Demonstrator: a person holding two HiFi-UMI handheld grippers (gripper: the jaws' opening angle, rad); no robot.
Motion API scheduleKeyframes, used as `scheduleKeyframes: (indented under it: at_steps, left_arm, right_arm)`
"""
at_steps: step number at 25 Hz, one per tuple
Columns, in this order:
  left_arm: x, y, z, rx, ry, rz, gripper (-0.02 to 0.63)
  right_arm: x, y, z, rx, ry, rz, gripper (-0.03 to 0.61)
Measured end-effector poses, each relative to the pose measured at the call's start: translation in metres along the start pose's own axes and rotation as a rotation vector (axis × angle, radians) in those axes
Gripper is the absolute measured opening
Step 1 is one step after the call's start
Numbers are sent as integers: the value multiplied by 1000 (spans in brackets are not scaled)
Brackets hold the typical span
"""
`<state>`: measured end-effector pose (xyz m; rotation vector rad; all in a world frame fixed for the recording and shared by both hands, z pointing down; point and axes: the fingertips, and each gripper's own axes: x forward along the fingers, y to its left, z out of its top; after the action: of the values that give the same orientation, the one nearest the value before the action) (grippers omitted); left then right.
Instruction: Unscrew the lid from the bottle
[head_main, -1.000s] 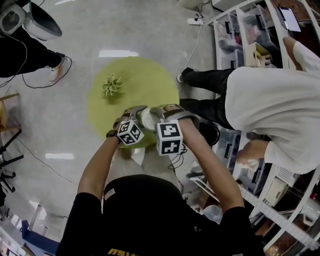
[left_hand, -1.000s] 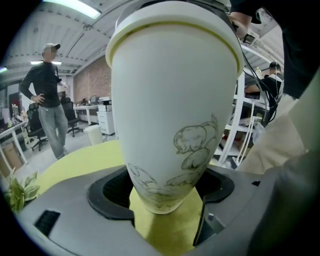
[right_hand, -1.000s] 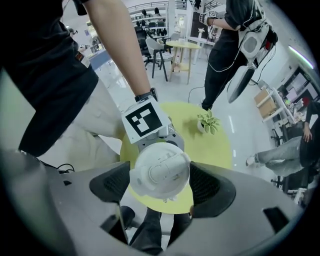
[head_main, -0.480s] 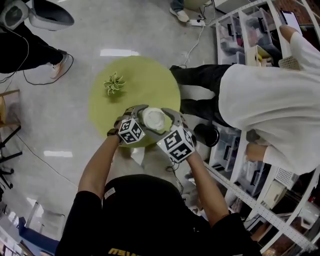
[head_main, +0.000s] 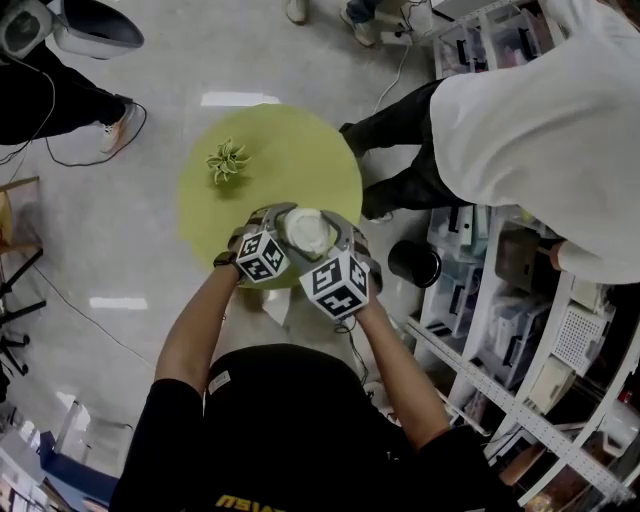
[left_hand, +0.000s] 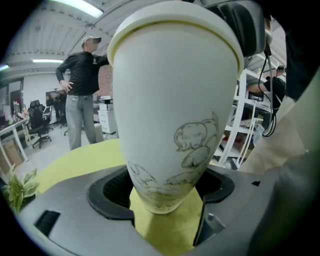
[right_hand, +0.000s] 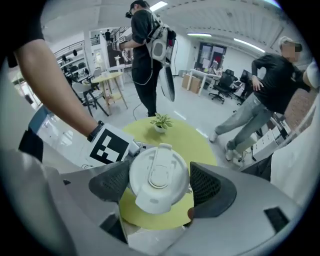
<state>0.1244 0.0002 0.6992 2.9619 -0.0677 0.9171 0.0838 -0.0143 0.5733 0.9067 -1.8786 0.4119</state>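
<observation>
Tools are both clenched. The left tool (left_hand: 167, 199) is clamped round the lower part of the white bottle (left_hand: 175, 95), with a pad snug on each side. The bottle's upright and has a little line drawing on it. The right tool (right_hand: 157, 186) comes at it from above and grips the white lid (right_hand: 156, 172), one pad on each side of the rim, and the lid is on the bottle. It's all over the near edge of the round yellow-green bench (head_main: 295, 160). Can't tell if the bottle's base actually touches it. A small potted plant (head_main: 226, 162) sits on the bench's far left, well apart. A person in a white top (head_main: 530, 120) stands off to the right.
</observation>
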Motion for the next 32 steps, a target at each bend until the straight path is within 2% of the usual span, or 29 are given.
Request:
scheduleKeyframes:
  at_steps: [6,12,14,18,23,29,32]
  left_arm:
    - [0,-2,2,1,2,0,387]
    - [1,2,3,4,-3,-6,387]
    - [-1,2,-3,-52,5,3,392]
    - [-26,6,-9,-160,-8,75,405]
    - [-93,17,-2,-260,-76,184,403]
    - [-167,1,26,-240,-104,239,402]
    - [-201,-1,39,-268,-136,291,396]
  right_arm:
    - [-2,6,-1,-166,35,89,374]
    - [-2,5,1,-219,11,98,364]
    - [0,8,2,-231,11,102,362]
    - [-2,9,5,-216,-11,108,360]
    - [-11,6,7,-167,-54,89,359]
    - [-39,-2,11,-57,-126,42,359]
    - [-59,-4,19,-13,-175,3,359]
